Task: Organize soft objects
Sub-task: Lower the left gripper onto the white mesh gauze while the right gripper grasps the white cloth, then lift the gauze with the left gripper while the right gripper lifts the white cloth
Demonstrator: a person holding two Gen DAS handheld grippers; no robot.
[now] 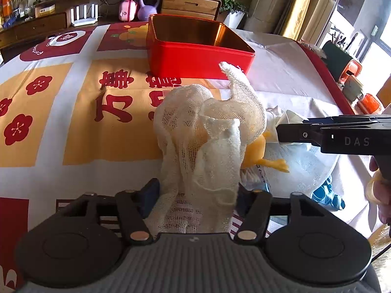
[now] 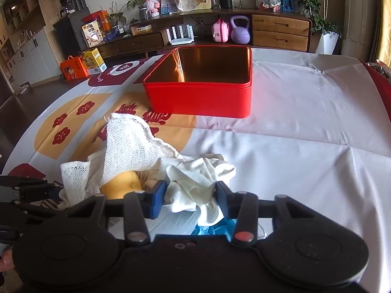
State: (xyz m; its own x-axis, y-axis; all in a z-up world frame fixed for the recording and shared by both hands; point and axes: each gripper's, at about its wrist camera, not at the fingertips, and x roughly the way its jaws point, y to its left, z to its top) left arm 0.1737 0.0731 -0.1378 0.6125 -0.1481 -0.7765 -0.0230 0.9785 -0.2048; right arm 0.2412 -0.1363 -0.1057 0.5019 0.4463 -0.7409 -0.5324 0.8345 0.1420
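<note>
The mesh cloth (image 1: 202, 131) stands bunched between the fingers of the left gripper (image 1: 195, 195), which is closed on its lower folds and holds it raised above the table (image 1: 48, 171), with one loose corner sticking up toward the red tin (image 1: 195, 58). The white cloth (image 2: 198, 178) lies crumpled on the table, just right of the mesh cloth, and the right gripper (image 2: 191, 195) brackets it: the jaws are partly closed with a blue pad against each side, but whether they clamp it firmly cannot be told from these views. Beneath and between the two cloths sit a yellow plush toy (image 1: 259, 151), a blue item (image 1: 327, 193) and what appears to be a clear plastic bag (image 1: 300, 161); the bag is poorly resolved. The red tin is open, appears empty, and stands well beyond the pile toward the far side of the table. Step in hand, as judged: pick-up of the soft items for transfer to the tin. The next move calls for carrying the mesh cloth forward over the near wall of the tin, high enough that the hanging folds clear the rim, then opening the jaws. The left gripper points forward and level toward the tin; the right gripper enters low from the right side, its body crossing the left wrist view horizontally.
</note>
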